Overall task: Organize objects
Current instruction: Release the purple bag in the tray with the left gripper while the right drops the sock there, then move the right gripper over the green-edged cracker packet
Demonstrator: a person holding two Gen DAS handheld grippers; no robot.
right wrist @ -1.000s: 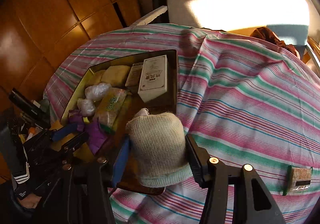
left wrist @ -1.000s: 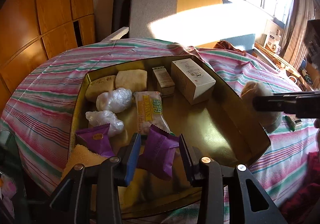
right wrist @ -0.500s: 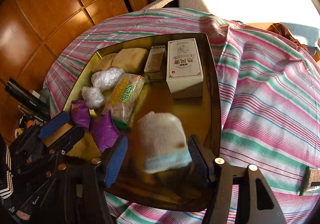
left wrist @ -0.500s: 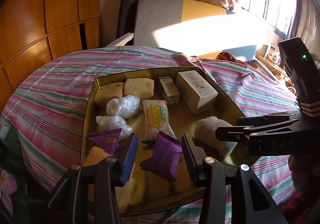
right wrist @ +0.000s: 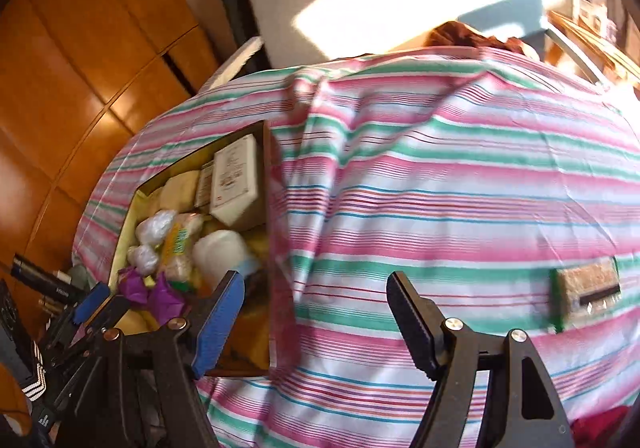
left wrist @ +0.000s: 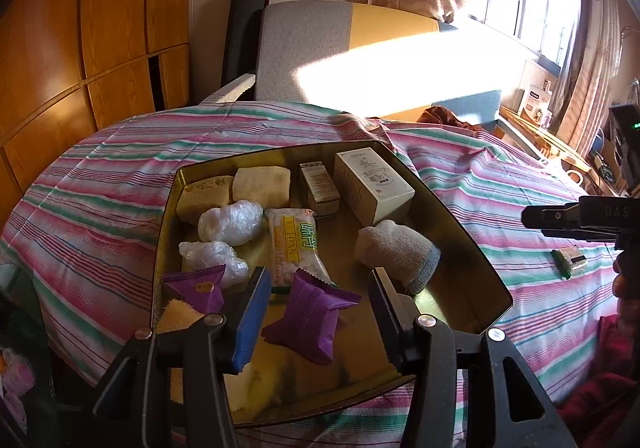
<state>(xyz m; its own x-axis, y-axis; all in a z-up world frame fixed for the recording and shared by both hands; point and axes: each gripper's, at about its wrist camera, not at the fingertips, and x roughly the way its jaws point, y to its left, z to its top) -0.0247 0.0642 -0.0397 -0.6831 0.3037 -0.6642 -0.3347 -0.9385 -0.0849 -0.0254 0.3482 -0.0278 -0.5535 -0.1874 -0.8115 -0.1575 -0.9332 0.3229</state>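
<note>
Left wrist: purple packet (left wrist: 314,318) between opening gripper (left wrist: 316,312).

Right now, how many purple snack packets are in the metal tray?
2. One purple packet lies at the near end between the left tool's opening fingers, untouched. The other purple packet sits left of it, near the tray's left wall. None seems hidden.

Your left tool (left wrist: 316,312) points forward and down, its jaws opening and clear of what lies between them. Your right tool (right wrist: 316,318) also tilts downward, rolled to one side, its jaws opening with nothing gripped; in the left view it shows at the right edge (left wrist: 576,219).
</note>
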